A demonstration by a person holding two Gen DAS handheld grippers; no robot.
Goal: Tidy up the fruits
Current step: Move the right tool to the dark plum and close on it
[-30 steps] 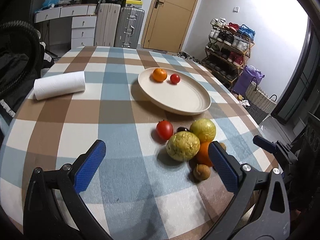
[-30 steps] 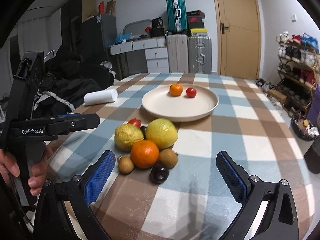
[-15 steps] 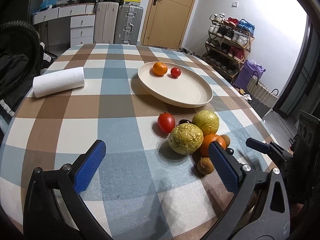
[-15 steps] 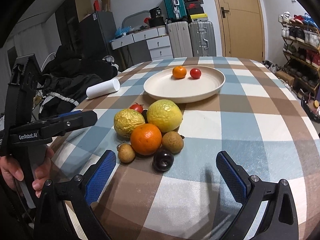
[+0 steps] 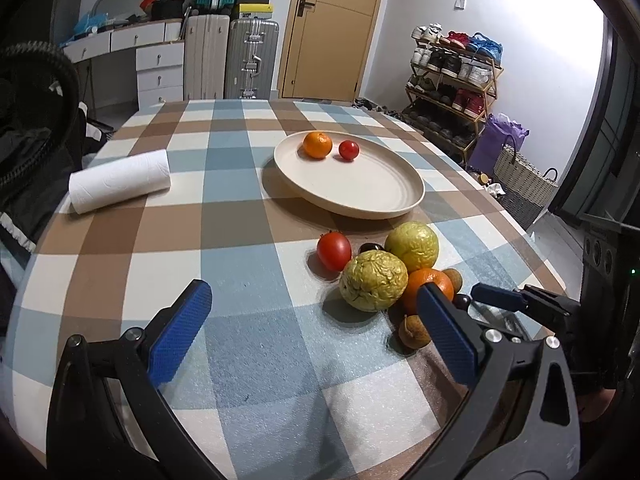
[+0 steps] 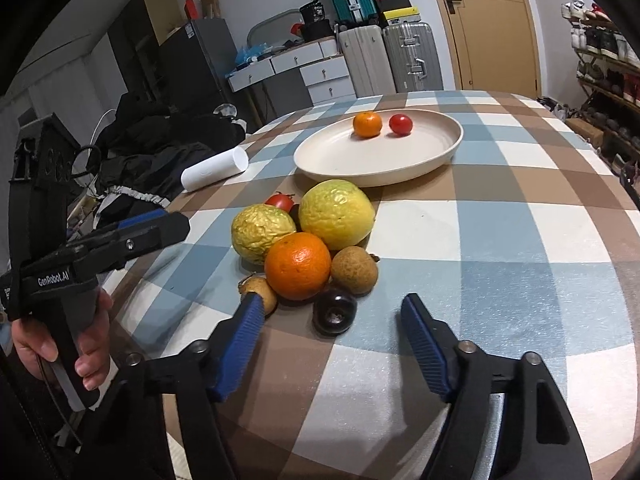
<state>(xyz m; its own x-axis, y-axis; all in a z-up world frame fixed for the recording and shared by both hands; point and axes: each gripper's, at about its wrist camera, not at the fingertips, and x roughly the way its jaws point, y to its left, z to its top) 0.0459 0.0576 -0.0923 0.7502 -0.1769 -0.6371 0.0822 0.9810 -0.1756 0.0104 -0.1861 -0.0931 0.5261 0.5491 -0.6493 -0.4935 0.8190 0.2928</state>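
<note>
The right tongs point(image 6: 332, 334), spread, have narrowed and closed in on the plum point(image 6: 334, 312) before the plate point(image 6: 440, 160); a grasp seems imminent. Left tongs point(image 5: 312, 330) hang spread

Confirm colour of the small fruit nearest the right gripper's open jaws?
Dark purple, almost black, glossy: the small dark fruit. Clearest in the right wrist view.

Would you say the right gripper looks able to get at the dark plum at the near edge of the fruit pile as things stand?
Probably yes: the right gripper is open, and the dark plum lies just ahead of its fingertips with nothing between; only the orange crowds it from behind.
</note>
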